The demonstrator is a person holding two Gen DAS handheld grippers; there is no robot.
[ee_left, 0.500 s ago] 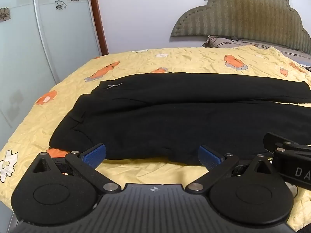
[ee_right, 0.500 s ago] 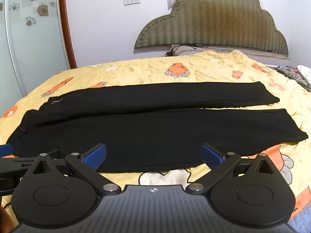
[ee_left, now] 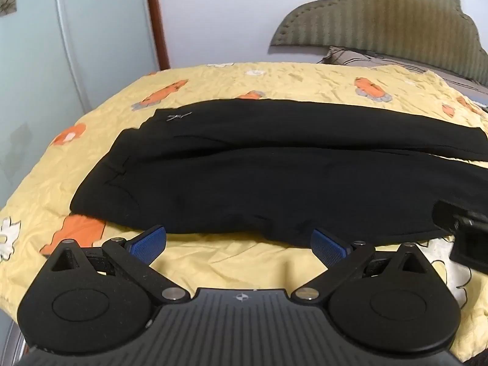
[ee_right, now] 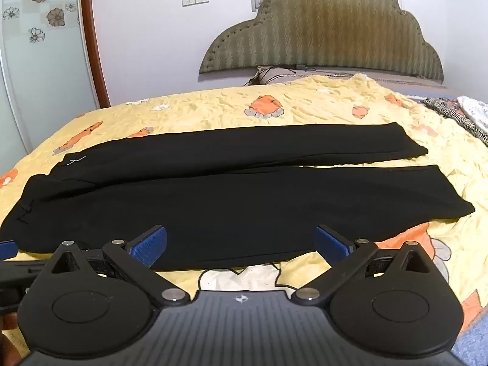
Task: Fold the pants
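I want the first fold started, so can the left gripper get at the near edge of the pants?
Probably yes: the left gripper is open just short of the pants, with only bare bedspread between.

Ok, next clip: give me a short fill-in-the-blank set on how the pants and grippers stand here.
1. The black fabric pants lie flat on a ____ bedspread with orange prints.
2. The left gripper has its blue pads ____, holding nothing.
3. The right gripper hovers at the ____ edge of the pants.
4. The two legs lie side by side, not yet ____.

Missing words: yellow; open; near; folded
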